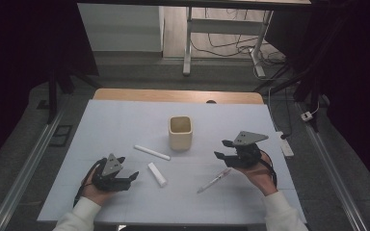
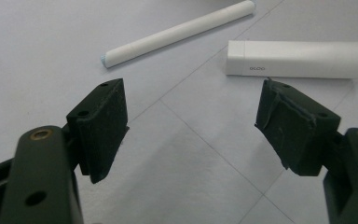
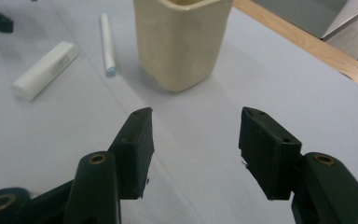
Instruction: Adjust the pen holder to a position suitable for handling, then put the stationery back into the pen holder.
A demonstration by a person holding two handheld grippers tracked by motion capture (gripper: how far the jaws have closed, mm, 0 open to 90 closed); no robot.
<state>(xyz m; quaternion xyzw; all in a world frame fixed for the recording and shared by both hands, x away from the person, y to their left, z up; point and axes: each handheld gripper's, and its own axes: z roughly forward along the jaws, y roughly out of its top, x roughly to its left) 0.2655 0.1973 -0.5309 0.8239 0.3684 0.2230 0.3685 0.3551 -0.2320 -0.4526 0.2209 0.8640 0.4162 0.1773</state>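
Observation:
A cream cup point(image 1: 179, 132) stands upright in the middle of the white mat point(image 1: 125, 120). To its left lie a thin white stick point(image 1: 151, 152) and a short white tube point(image 1: 157, 174). A pen point(image 1: 214, 181) lies at the front right. My left gripper point(image 1: 128, 167) rests low at the front left, open and empty, and points toward the tube point(image 2: 300, 59) and the stick point(image 2: 177, 32). My right gripper point(image 1: 221, 148) hovers right of the cup, just beyond the pen, open with nothing between its jaws. It faces the cup point(image 3: 182, 39), with the tube point(image 3: 44, 70) and the stick point(image 3: 107, 42) farther off.
The mat covers a wooden table whose bare edge point(image 1: 178, 95) shows at the back. Metal rails point(image 1: 26, 163) run along both sides of the table. Desk legs and cables point(image 1: 231, 45) stand on the floor behind.

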